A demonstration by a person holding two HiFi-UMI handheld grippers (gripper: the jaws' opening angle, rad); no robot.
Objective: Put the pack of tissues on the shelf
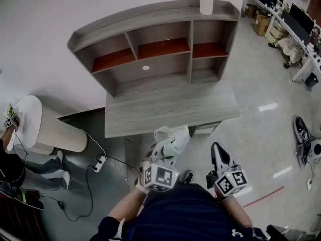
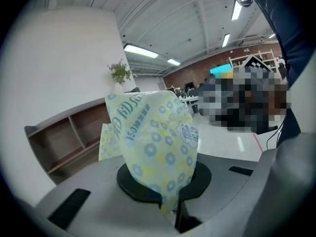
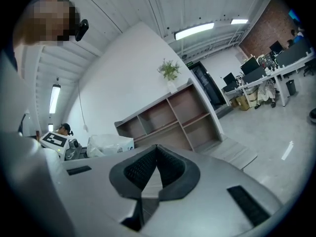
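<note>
The pack of tissues (image 1: 169,141), in pale yellow wrap with blue flowers, hangs in front of the grey desk shelf (image 1: 165,59). My left gripper (image 1: 161,159) is shut on the pack's lower edge. In the left gripper view the pack (image 2: 153,142) stands up from the gripper (image 2: 167,184), with the shelf (image 2: 64,142) behind it at the left. Beside it on the right, my right gripper (image 1: 219,158) is shut and holds nothing. In the right gripper view the gripper (image 3: 155,154) points toward the shelf (image 3: 173,117); the pack (image 3: 109,144) shows at the left.
The shelf has open compartments with red boards over a grey desktop (image 1: 170,109). A white plant pot (image 1: 206,3) stands on top. A white round bin (image 1: 52,127), a power strip with cable (image 1: 100,163) and another person (image 1: 12,159) are at the left. Desks with monitors (image 1: 293,19) stand at the far right.
</note>
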